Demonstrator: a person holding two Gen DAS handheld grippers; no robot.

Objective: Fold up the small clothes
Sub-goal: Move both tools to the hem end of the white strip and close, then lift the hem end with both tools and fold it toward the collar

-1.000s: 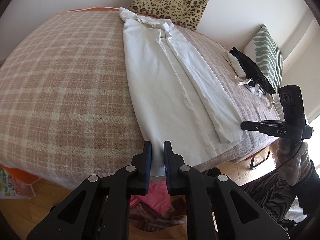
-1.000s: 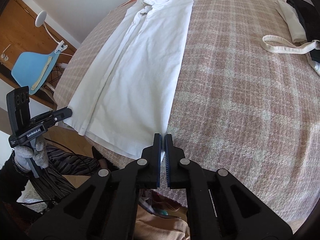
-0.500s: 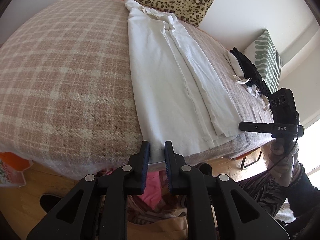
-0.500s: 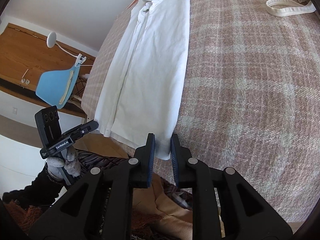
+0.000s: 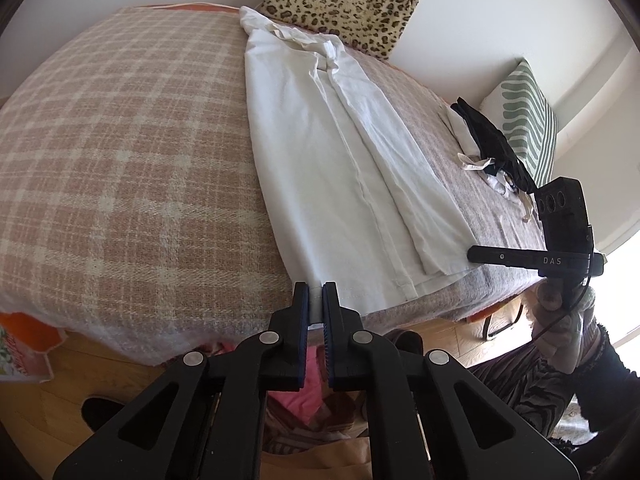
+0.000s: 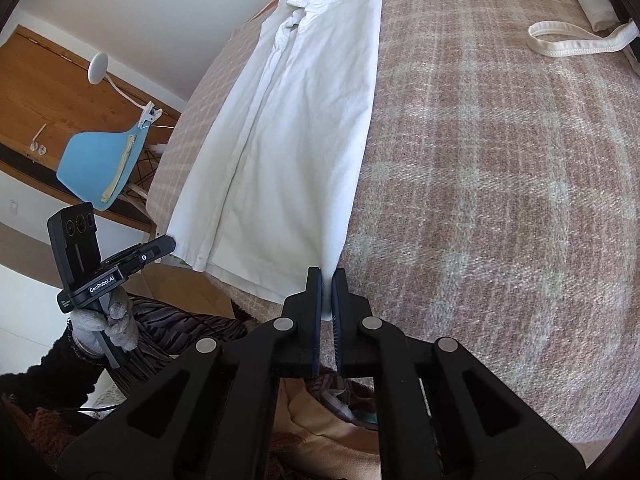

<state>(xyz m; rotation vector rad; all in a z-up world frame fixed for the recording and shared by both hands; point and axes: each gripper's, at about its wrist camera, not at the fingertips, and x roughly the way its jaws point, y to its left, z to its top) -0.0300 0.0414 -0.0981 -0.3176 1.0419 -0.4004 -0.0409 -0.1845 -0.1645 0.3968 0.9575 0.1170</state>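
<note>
A white garment (image 5: 340,168) lies in a long folded strip across the pink plaid bed (image 5: 120,152); it also shows in the right wrist view (image 6: 288,148). My left gripper (image 5: 316,300) is shut on the garment's near hem at its left corner. My right gripper (image 6: 327,284) is shut on the near hem at its right corner. Each gripper shows from the side in the other's view: the right one (image 5: 532,258) and the left one (image 6: 120,264).
A leopard-print bag (image 5: 344,0) stands at the far side of the bed. A pile of black and white clothes (image 5: 488,144) and a green striped pillow (image 5: 524,116) lie to the right. A white strap (image 6: 576,40) lies on the bed. A blue chair (image 6: 100,160) stands beyond the bed.
Both grippers opened slightly half a second ago and have closed again on the garment's near hem. The hem now sits nearer the bed's front edge.
</note>
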